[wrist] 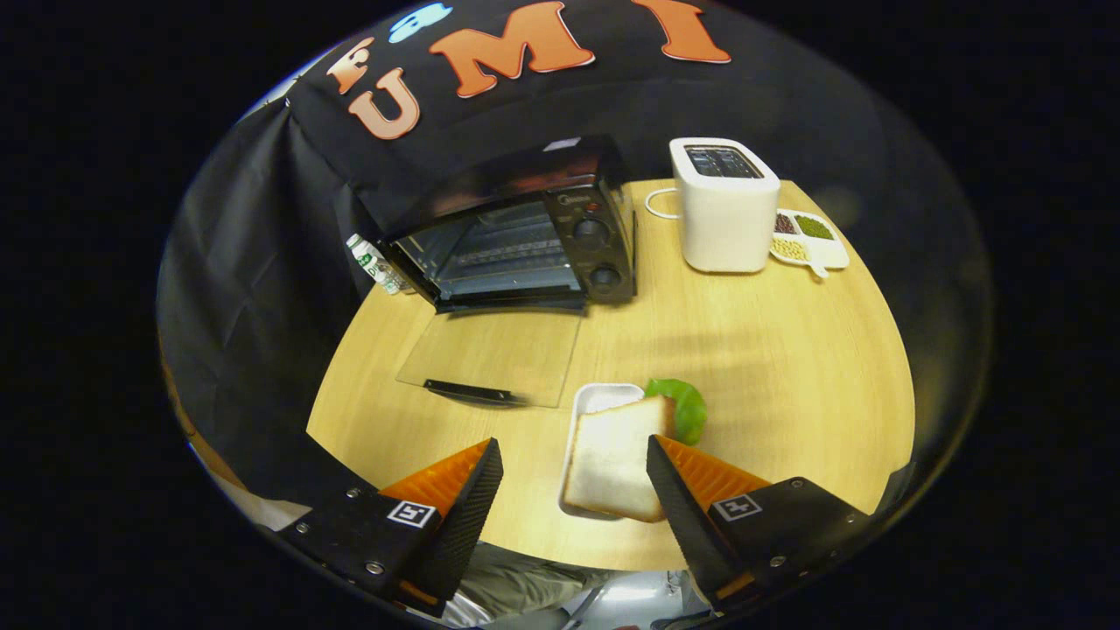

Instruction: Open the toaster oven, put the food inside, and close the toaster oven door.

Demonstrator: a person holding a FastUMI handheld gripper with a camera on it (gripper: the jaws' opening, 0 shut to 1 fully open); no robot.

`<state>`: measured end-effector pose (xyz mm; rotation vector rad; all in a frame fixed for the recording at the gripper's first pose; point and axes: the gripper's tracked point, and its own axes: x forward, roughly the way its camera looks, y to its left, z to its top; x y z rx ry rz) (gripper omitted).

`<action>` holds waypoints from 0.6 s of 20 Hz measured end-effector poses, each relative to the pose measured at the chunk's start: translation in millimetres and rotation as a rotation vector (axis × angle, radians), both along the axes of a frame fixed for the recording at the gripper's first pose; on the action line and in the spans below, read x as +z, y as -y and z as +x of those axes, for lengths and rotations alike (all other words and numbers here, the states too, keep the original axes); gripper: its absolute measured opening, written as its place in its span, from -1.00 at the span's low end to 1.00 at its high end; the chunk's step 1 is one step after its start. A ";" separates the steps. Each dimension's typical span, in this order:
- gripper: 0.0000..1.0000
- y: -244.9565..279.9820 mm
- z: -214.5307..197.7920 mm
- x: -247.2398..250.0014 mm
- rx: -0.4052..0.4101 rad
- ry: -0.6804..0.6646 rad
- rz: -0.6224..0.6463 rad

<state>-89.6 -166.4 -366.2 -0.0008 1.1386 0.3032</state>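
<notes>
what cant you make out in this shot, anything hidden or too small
- Green vegetable: partly hidden behind the slice of white bread in the white tray.
- Small bottle: partly behind the black toaster oven.
- Toaster oven's dial markings: too small.
- Contents of the sectioned white dish: too small to identify.
- Open gripper: bases cut off.

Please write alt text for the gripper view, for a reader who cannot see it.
The open gripper hovers over a slice of bread on a white tray, a green item beside it. Beyond, the toaster oven stands with its glass door folded down on the wooden table.
</notes>
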 end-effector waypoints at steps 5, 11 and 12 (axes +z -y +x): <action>0.97 33.1 3.6 -15.2 -0.084 -0.121 0.063; 0.97 39.6 1.3 -57.6 -0.046 -0.248 0.069; 0.95 39.2 -0.7 -63.1 -0.034 -0.264 0.064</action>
